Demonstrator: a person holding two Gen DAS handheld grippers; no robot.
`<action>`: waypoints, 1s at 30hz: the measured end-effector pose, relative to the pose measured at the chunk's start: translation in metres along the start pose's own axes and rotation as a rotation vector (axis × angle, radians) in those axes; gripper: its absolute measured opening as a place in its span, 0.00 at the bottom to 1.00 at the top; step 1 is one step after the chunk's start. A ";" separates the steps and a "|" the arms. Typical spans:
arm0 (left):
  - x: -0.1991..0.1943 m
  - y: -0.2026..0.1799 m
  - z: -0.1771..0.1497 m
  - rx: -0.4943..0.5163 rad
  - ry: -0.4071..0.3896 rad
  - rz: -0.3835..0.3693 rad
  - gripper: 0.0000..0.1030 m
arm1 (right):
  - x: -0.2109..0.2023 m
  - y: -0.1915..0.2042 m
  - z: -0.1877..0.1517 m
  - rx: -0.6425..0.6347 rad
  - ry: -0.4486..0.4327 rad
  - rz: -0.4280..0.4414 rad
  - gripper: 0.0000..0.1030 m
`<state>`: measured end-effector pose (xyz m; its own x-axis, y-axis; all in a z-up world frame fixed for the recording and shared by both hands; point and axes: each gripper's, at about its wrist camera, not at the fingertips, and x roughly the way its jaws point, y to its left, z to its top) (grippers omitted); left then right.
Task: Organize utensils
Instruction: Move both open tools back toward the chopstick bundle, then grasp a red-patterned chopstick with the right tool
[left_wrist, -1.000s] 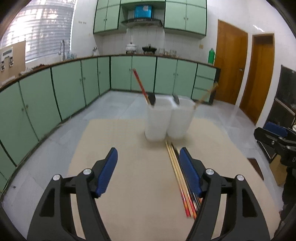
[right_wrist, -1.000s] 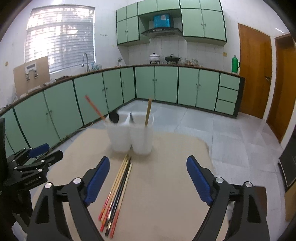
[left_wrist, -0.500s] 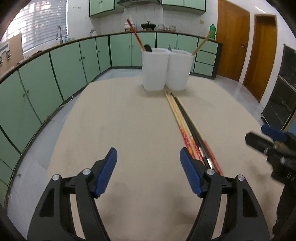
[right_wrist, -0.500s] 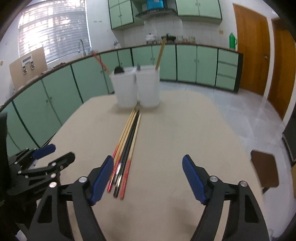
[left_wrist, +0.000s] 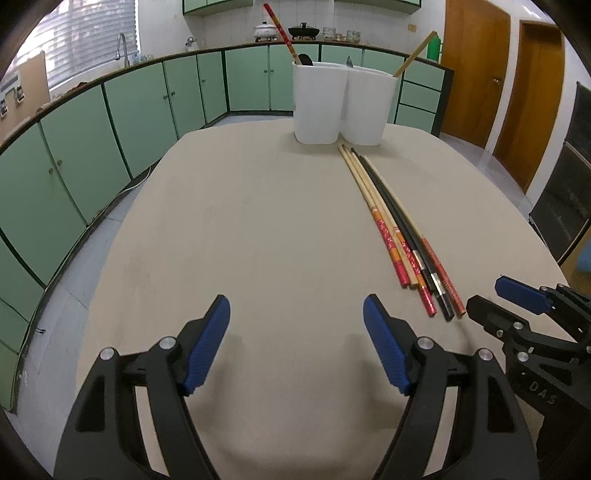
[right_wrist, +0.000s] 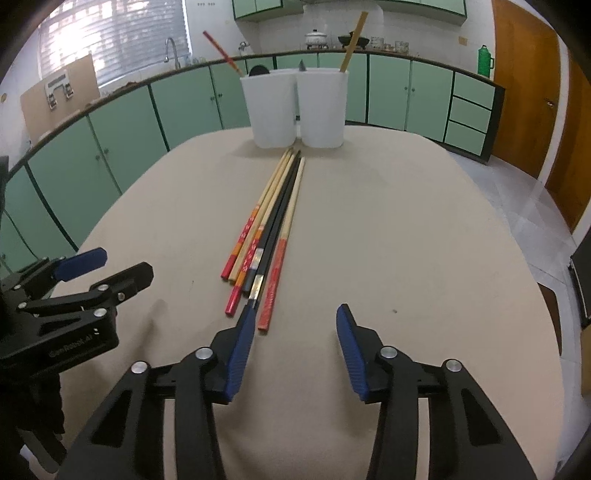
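Note:
Several chopsticks (right_wrist: 274, 221), wooden with red ends and black, lie in a bundle on the beige table (right_wrist: 406, 229); they also show in the left wrist view (left_wrist: 391, 221). Two white holders (right_wrist: 295, 107) stand side by side at the far edge, also in the left wrist view (left_wrist: 345, 105), with a red chopstick (left_wrist: 280, 31), a wooden chopstick (left_wrist: 413, 53) and dark utensil tips inside. My right gripper (right_wrist: 295, 317) is open and empty, just behind the bundle's near ends. My left gripper (left_wrist: 296, 308) is open and empty, left of the bundle.
Green kitchen cabinets (left_wrist: 147, 99) run behind the table, with a sink tap (left_wrist: 122, 44) by the window. Wooden doors (left_wrist: 476, 70) stand at the right. The table's edges curve away on both sides.
Both grippers have lowered toward the table and pulled back, so the holders look farther and the chopstick bundle lies just ahead. Both stay open.

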<state>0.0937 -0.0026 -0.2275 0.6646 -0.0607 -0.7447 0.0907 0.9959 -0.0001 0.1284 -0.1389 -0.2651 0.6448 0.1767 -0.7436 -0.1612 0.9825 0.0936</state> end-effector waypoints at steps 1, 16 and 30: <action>0.000 0.000 -0.001 0.001 0.002 0.001 0.71 | 0.001 0.001 -0.001 -0.002 0.006 0.001 0.40; 0.009 -0.001 -0.006 -0.014 0.037 -0.006 0.74 | 0.007 0.010 -0.003 -0.025 0.013 0.001 0.19; 0.019 -0.019 -0.005 0.014 0.073 -0.035 0.74 | 0.005 -0.018 0.000 0.031 0.009 -0.008 0.06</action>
<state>0.1010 -0.0221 -0.2446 0.6051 -0.0894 -0.7911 0.1236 0.9922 -0.0177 0.1348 -0.1558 -0.2710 0.6395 0.1683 -0.7501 -0.1329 0.9852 0.1078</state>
